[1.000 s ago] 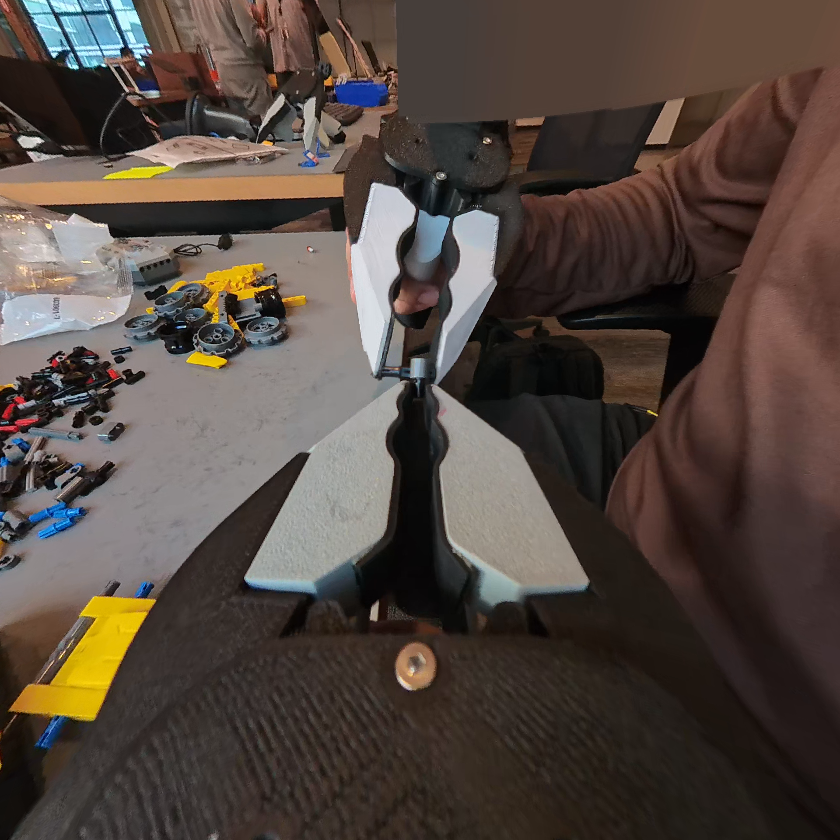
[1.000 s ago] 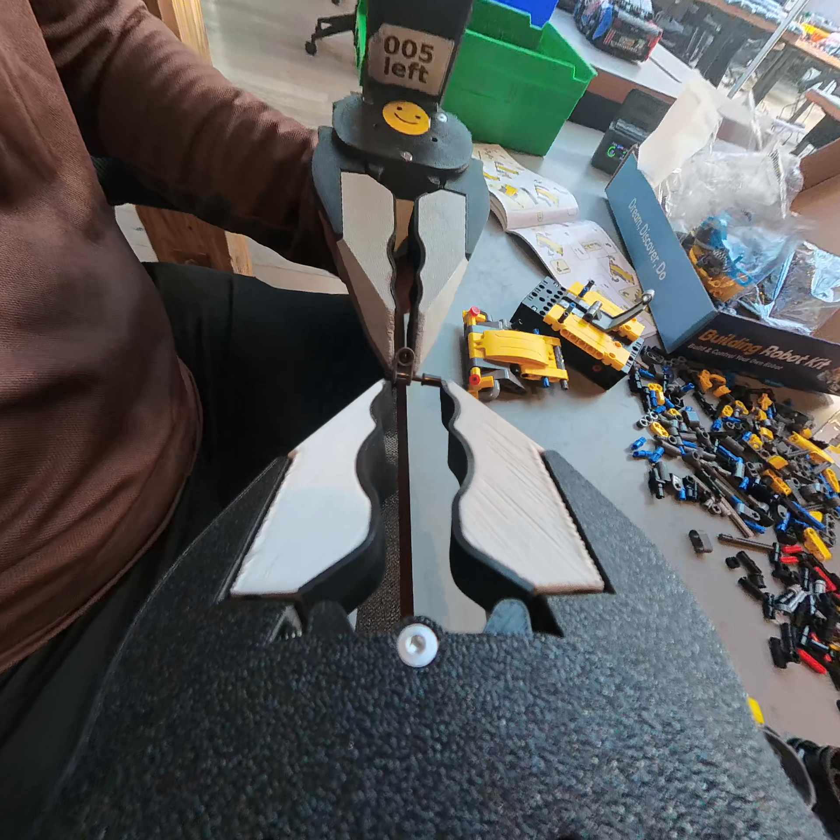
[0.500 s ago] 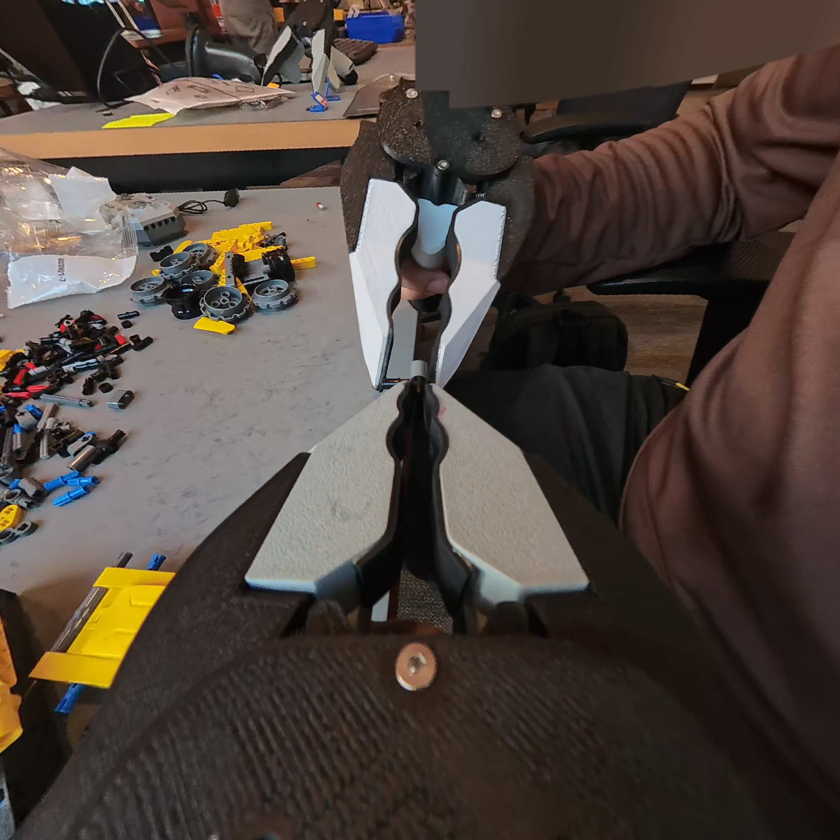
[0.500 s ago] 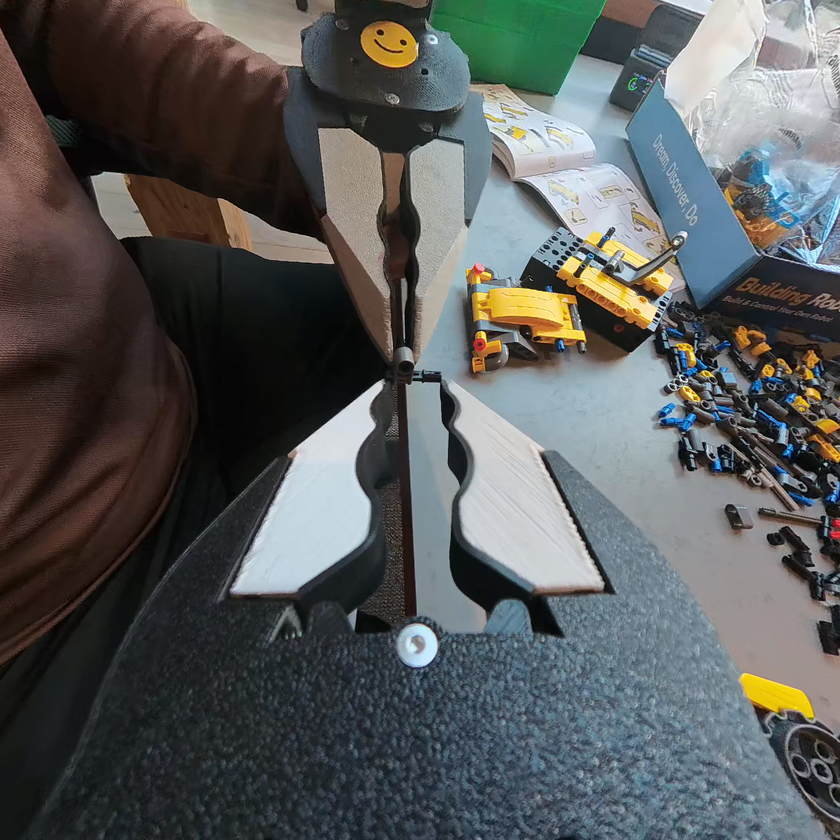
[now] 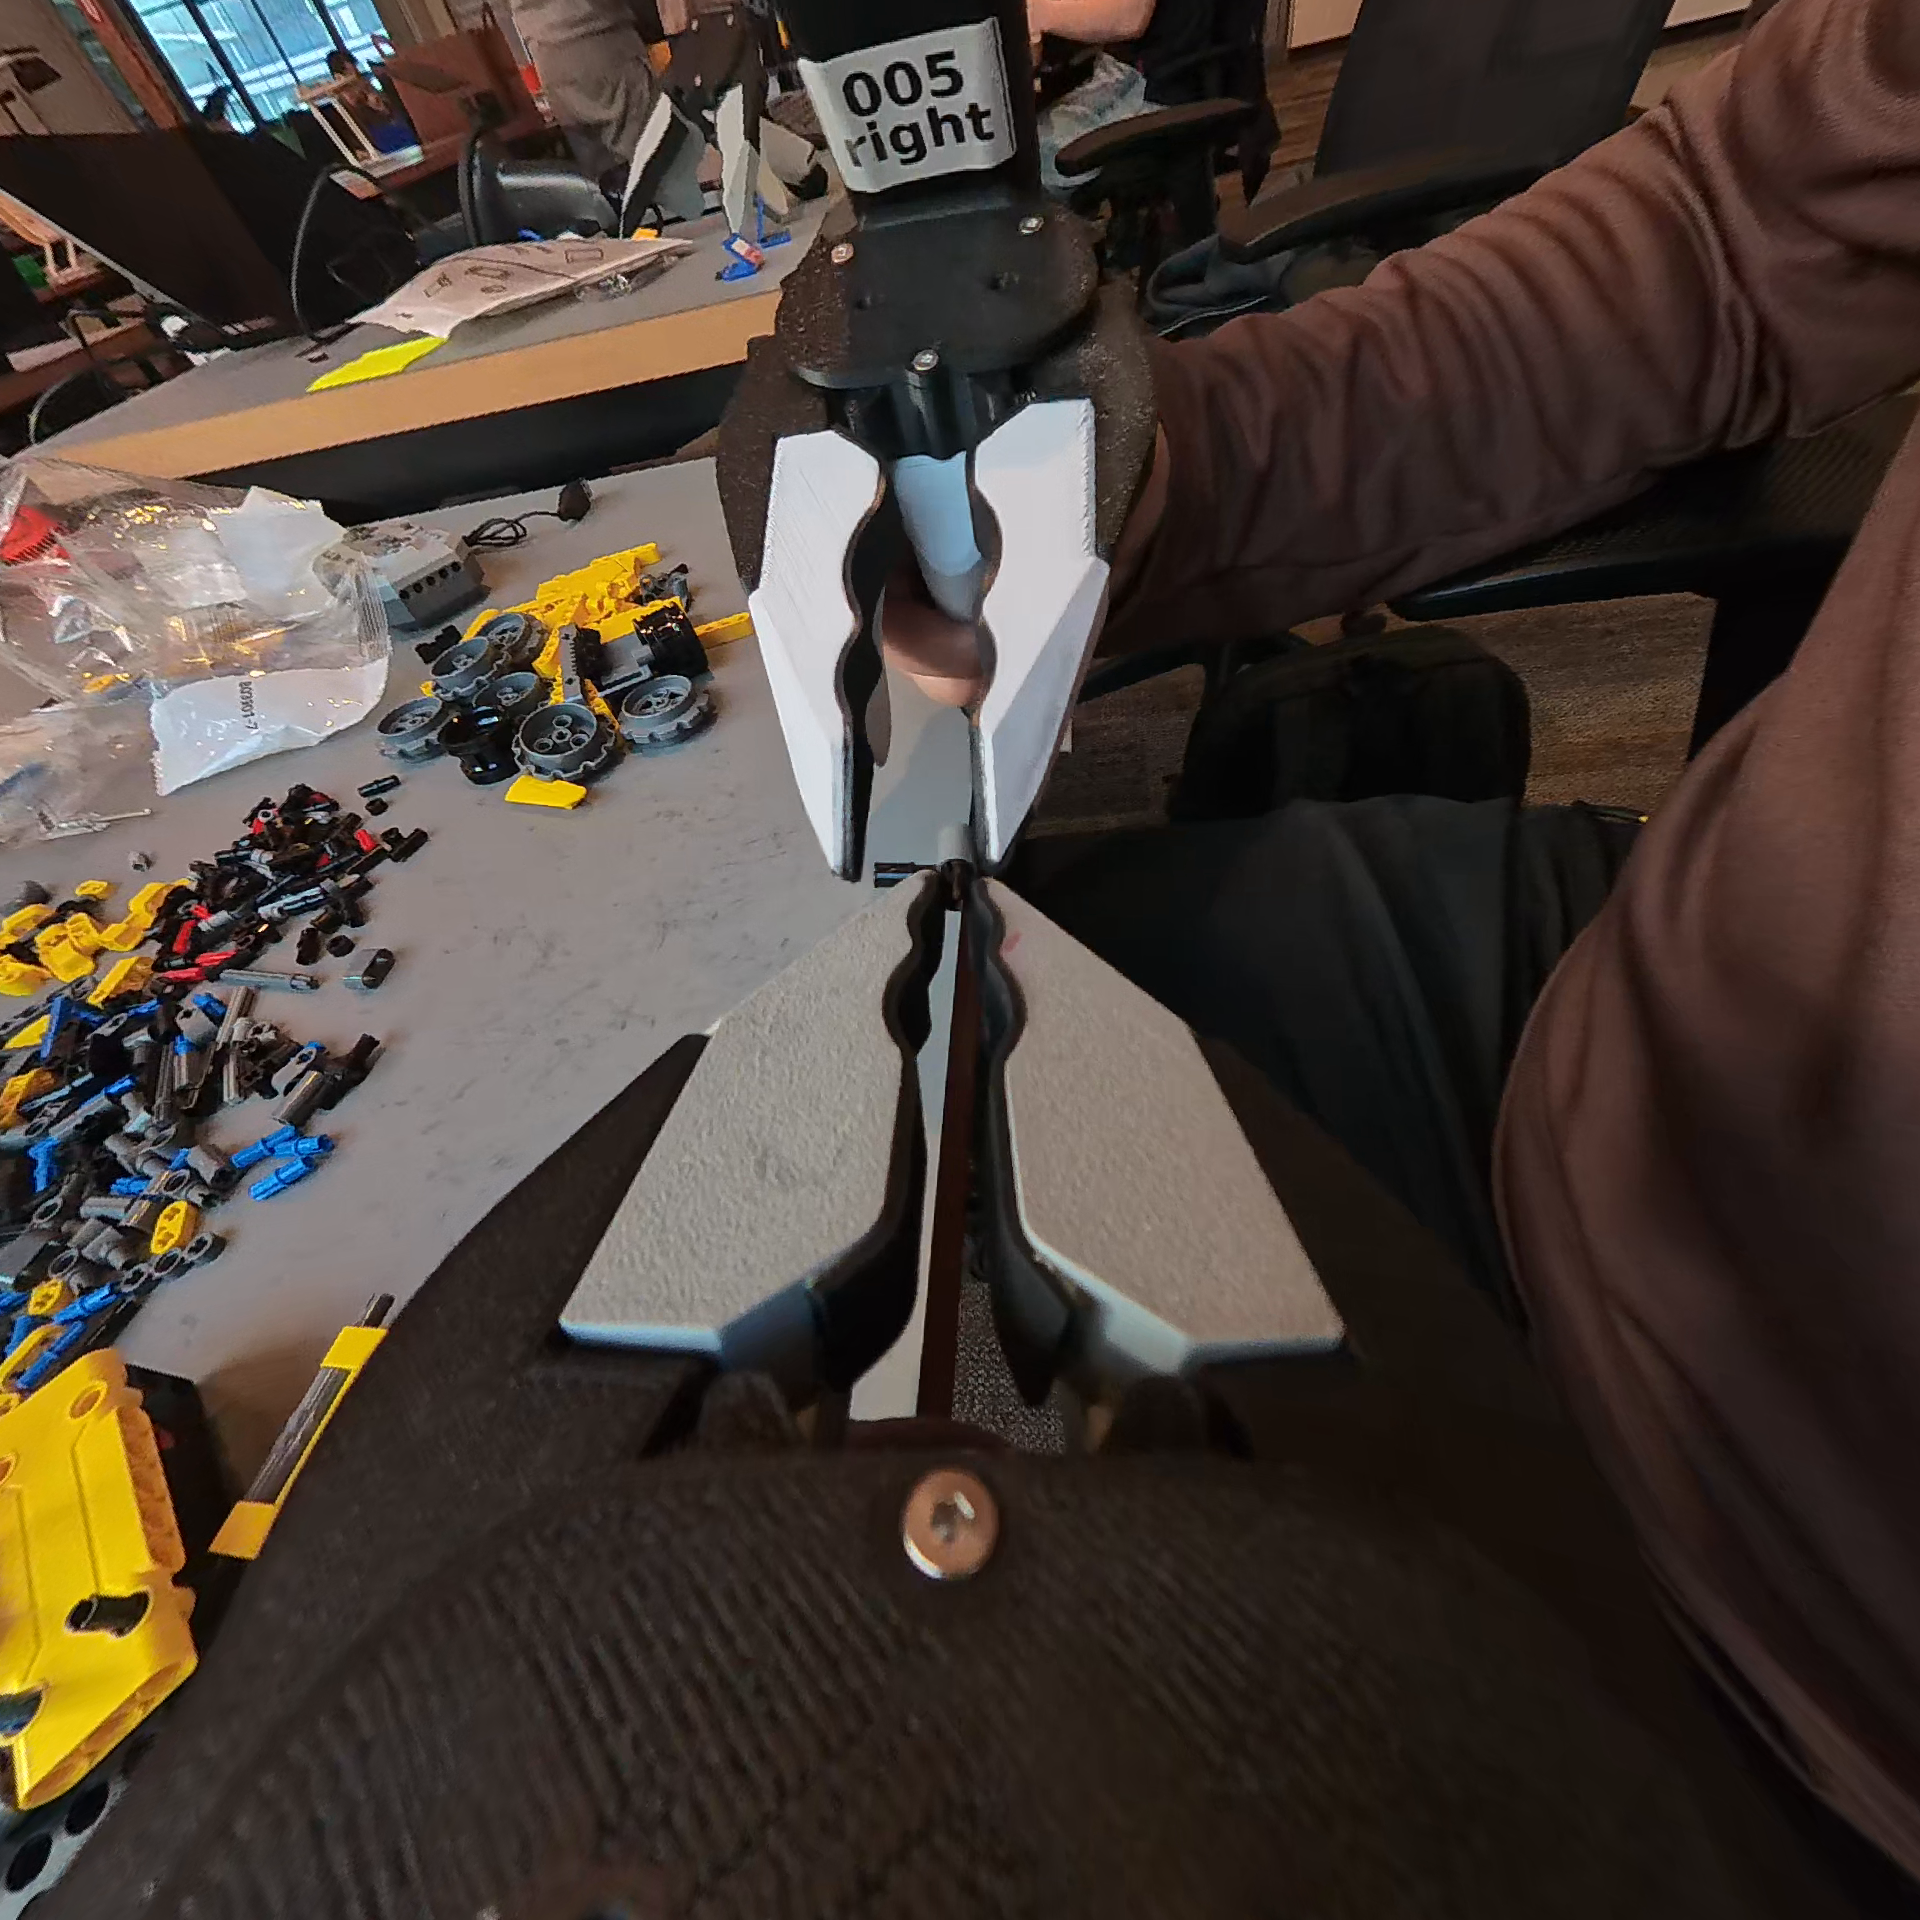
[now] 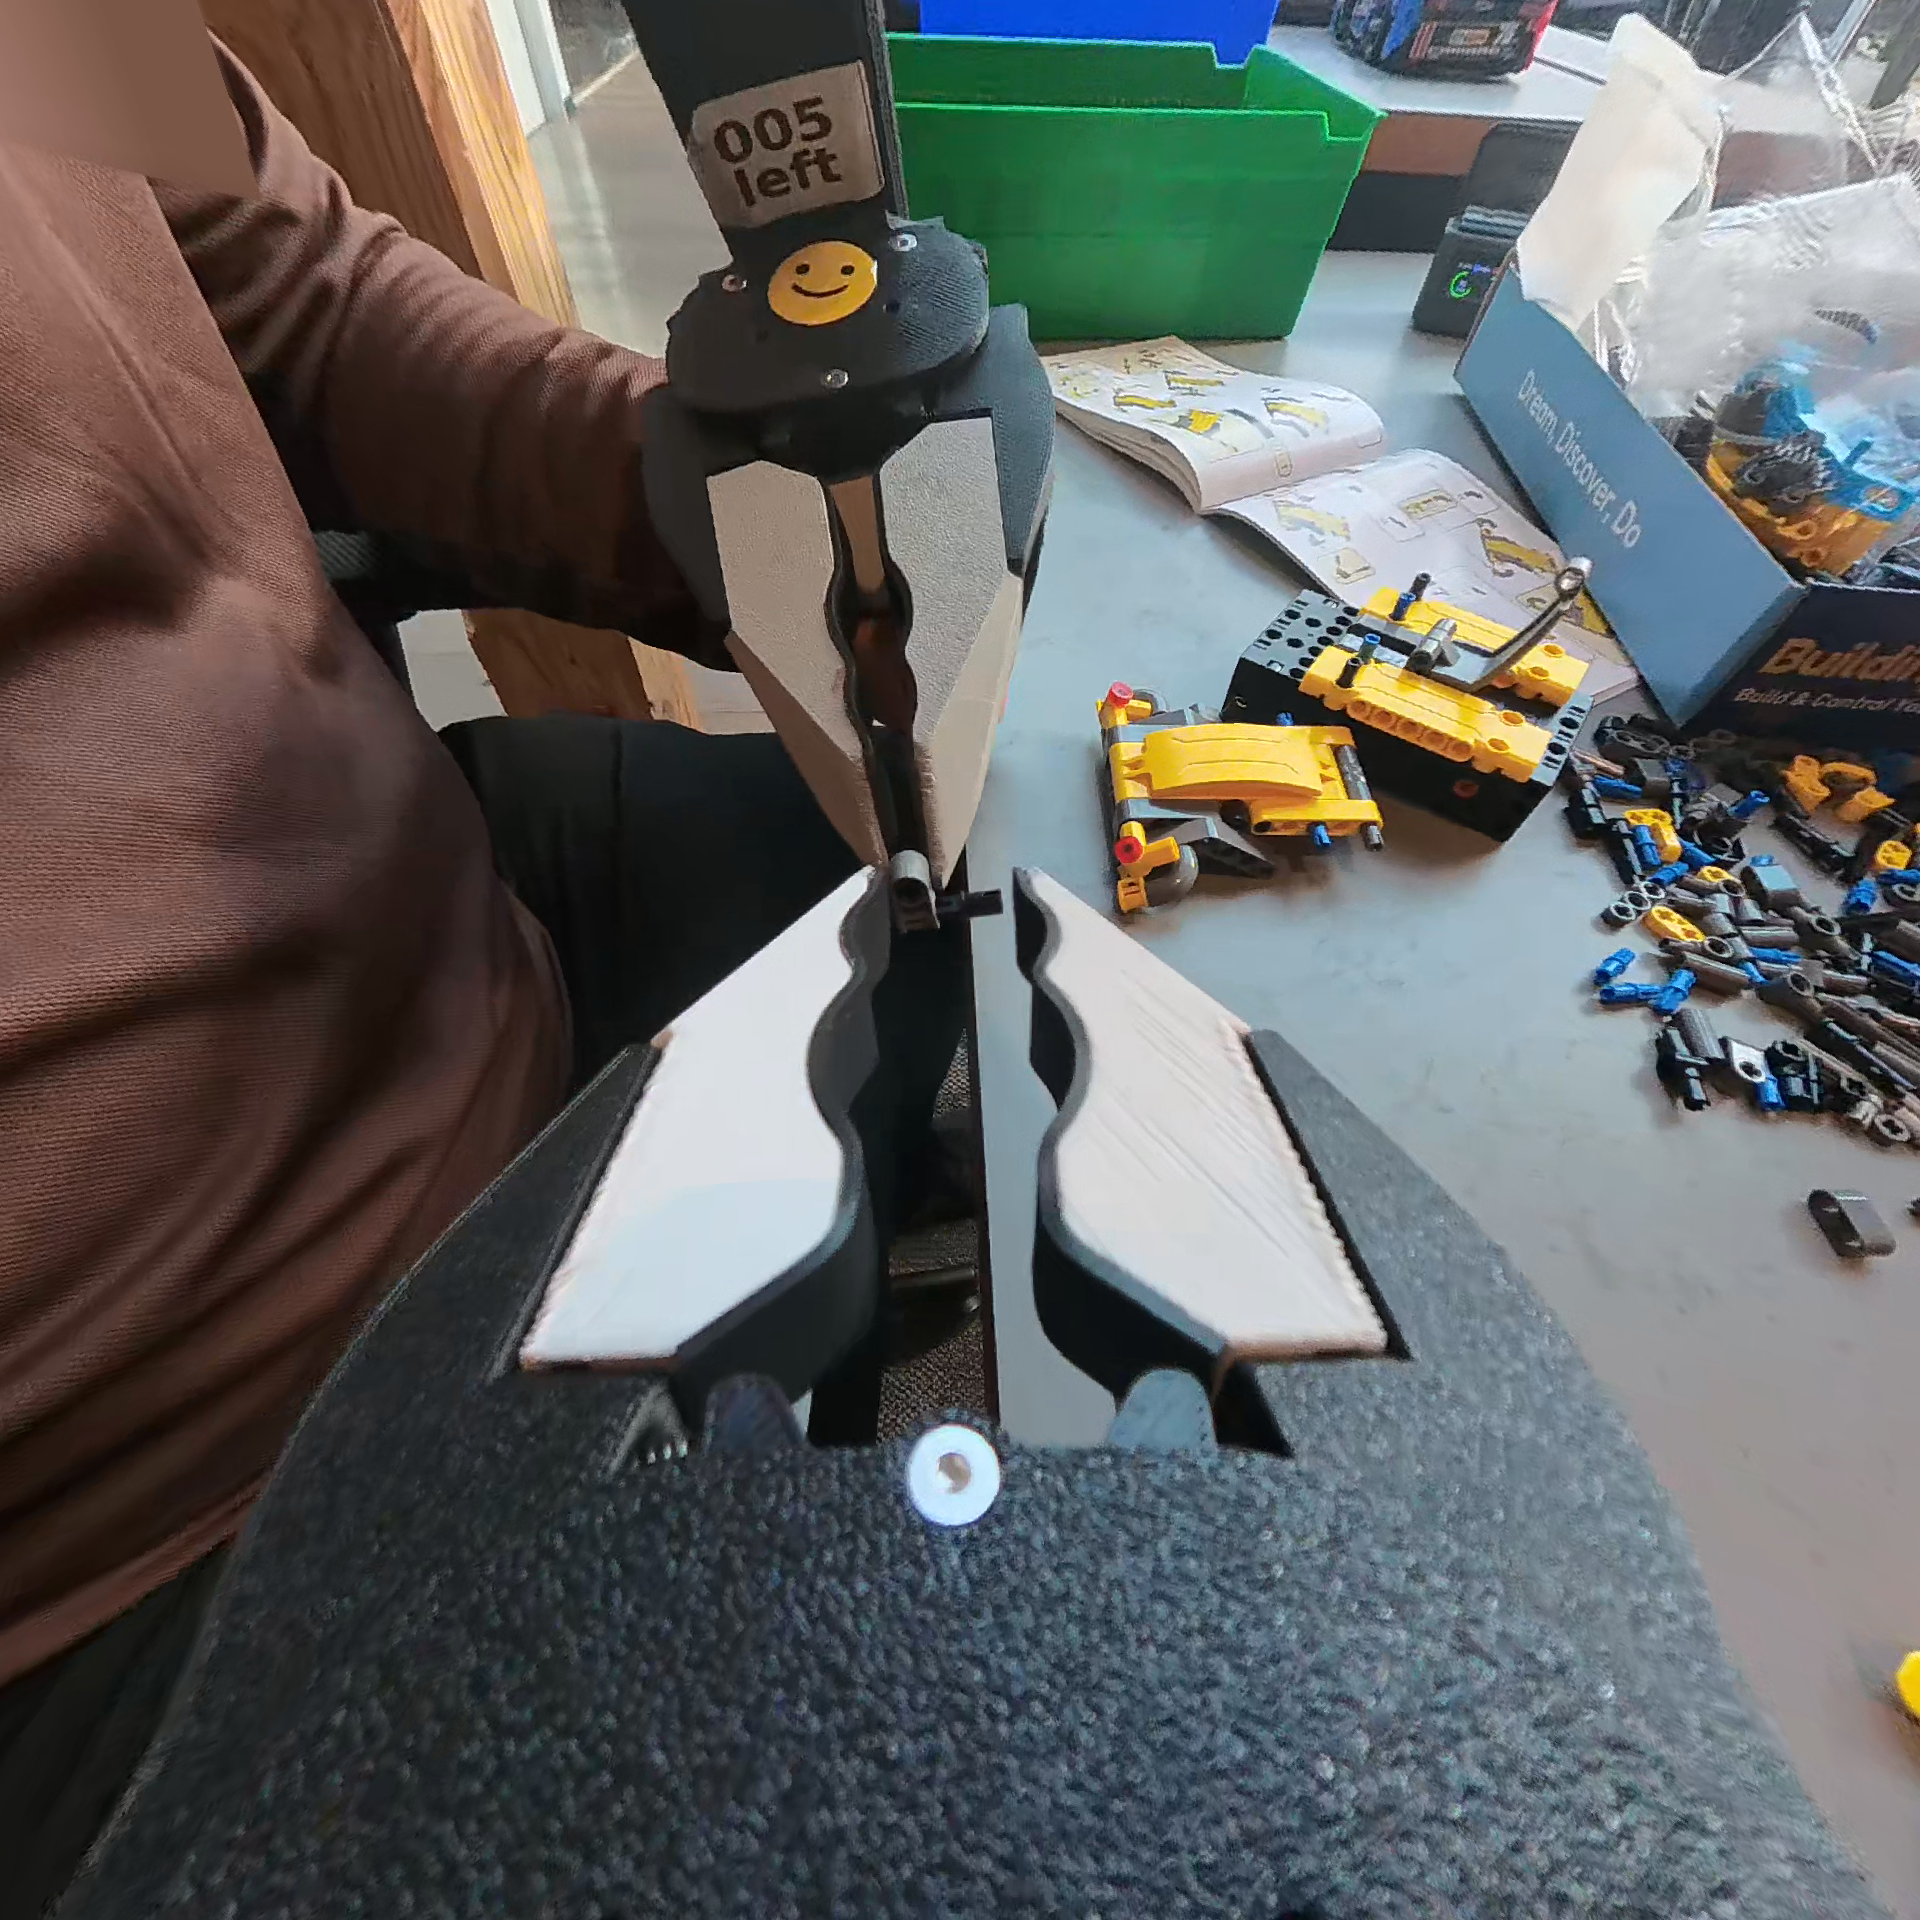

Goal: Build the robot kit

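Tip to tip above the tabletop edge: left tongs (image 5: 953, 883) pinching a small grey connector, right tongs (image 6: 940, 883) spread around its black pin.

The left tongs are pressed together on the grey connector (image 6: 912, 881), a stubby tube with a round hole, its long axis running along the left fingers. A thin black pin (image 6: 971, 902) juts sideways from it, crosswise, into the open gap of the right tongs, whose ribbed pale pads (image 6: 1174, 1132) stand clear of it. A brown-sleeved forearm (image 5: 1455, 343) reaches in behind the right tongs, which point straight at the left pair. Out beyond the right tongs on the grey tabletop (image 6: 1382, 1039) sit a yellow-and-grey brick assembly (image 6: 1226, 810) and scattered small parts (image 6: 1766, 935).
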Tool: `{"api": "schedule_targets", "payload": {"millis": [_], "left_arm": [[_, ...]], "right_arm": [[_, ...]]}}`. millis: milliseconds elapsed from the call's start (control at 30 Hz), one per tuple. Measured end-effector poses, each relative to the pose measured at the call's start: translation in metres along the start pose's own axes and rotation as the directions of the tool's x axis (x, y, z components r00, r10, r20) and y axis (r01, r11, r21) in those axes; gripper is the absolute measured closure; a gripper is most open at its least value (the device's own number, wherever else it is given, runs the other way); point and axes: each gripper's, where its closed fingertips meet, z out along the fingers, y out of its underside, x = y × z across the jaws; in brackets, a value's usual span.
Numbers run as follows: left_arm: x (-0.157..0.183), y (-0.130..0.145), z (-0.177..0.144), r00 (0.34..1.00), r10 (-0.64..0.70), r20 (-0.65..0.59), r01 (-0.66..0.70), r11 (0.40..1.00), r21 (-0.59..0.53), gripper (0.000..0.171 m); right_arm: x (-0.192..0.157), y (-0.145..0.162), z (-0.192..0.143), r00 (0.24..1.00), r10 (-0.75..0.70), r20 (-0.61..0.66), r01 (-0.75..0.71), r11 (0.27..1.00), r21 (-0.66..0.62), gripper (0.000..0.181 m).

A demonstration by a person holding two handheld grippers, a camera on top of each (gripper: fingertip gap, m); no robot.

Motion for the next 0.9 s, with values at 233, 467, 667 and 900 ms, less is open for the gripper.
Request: {"api": "schedule_targets", "payload": {"millis": [233, 467, 667, 900], "left_arm": [[-0.0018, -0.0020, -0.0008, 1.000, -0.007, 0.009, 0.007, 1.000, 0.013, 0.170], [-0.0028, -0.0029, -0.0013, 1.000, -0.003, 0.014, 0.003, 1.000, 0.023, 0.170], [-0.0009, -0.0015, -0.0004, 0.999, 0.028, 0.016, -0.028, 1.000, 0.009, 0.170], [-0.0006, -0.0001, -0.0006, 0.999, 0.050, 0.019, -0.050, 0.999, -0.009, 0.170]], "right_arm": [[0.0002, -0.0019, -0.0004, 1.000, -0.006, -0.005, 0.006, 1.000, 0.005, 0.163], [0.0011, -0.0027, -0.0003, 1.000, 0.021, -0.005, -0.021, 1.000, 0.008, 0.163], [-0.0008, -0.0005, 0.0003, 0.999, 0.051, 0.019, -0.051, 0.999, -0.001, 0.163], [-0.0014, 0.0015, 0.0016, 0.996, 0.088, 0.034, -0.087, 0.996, -0.016, 0.162]]}}
